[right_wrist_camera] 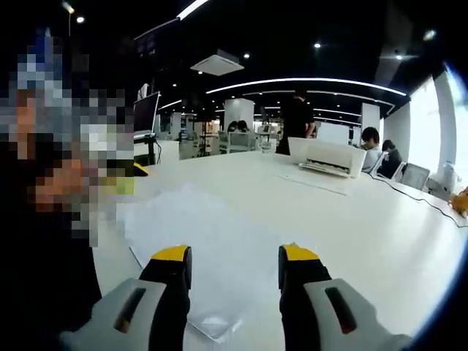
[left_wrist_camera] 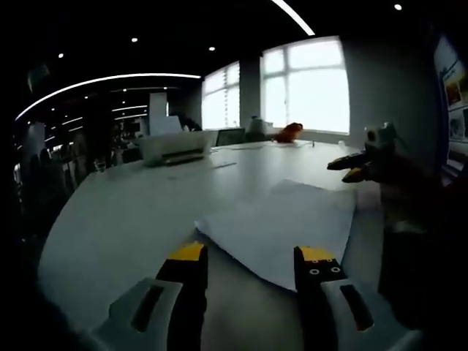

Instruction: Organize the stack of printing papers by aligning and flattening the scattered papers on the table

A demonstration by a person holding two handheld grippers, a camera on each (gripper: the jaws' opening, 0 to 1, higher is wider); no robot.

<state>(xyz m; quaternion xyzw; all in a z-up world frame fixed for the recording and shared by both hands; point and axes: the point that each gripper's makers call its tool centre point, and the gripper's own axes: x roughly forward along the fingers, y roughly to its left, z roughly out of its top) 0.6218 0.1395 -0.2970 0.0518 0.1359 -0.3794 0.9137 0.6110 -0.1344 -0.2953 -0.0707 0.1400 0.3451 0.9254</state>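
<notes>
Papers [left_wrist_camera: 285,230] are lying flat on the white table [left_wrist_camera: 131,212], just ahead of our left gripper [left_wrist_camera: 252,265] toward 1 o'clock. We are holding both it and our right gripper [right_wrist_camera: 229,265] wide open, gripping nothing, while a white printer [right_wrist_camera: 327,156] is sitting farther off at 1 o'clock.

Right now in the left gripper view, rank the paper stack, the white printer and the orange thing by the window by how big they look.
1. paper stack, largest, though nearest the camera.
2. white printer.
3. orange thing, smallest, though farthest away.
</notes>
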